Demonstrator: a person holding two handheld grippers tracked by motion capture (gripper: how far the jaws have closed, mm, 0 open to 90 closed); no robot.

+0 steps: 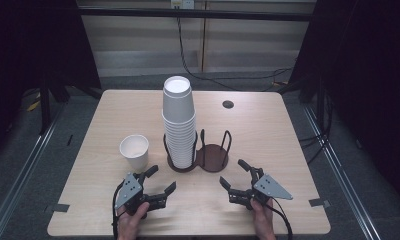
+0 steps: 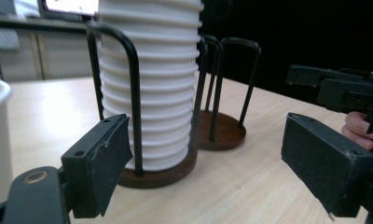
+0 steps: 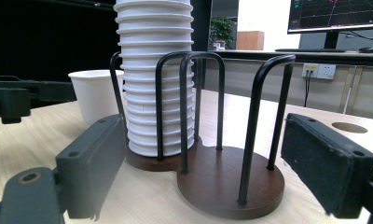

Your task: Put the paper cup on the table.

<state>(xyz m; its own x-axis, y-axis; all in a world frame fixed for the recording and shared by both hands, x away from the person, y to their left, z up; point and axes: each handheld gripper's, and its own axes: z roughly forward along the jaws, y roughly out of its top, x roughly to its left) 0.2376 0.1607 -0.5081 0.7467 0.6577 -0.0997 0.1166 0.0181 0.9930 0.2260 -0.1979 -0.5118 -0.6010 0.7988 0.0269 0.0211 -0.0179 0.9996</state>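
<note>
Cup stack [image 1: 178,122] stands upright, long axis vertical, mouths up, in the left bay of the holder [image 1: 198,156] at the counter [image 1: 268,130] centre. No writing readable on the cups. Holder's right bay is bare, just right of the stack. Single cup [image 1: 134,151] upright, mouth up, left of the holder, apart from it. Left gripper [image 1: 161,180] sits near-left of the holder, just in front of the single cup, fingers [image 2: 98,163] spread, holding nothing. Right gripper [image 1: 234,173] sits near-right of the holder, fingers [image 3: 93,163] wide, holding nothing. Dark round hole [image 1: 228,104] lies behind the holder, to its right.
</note>
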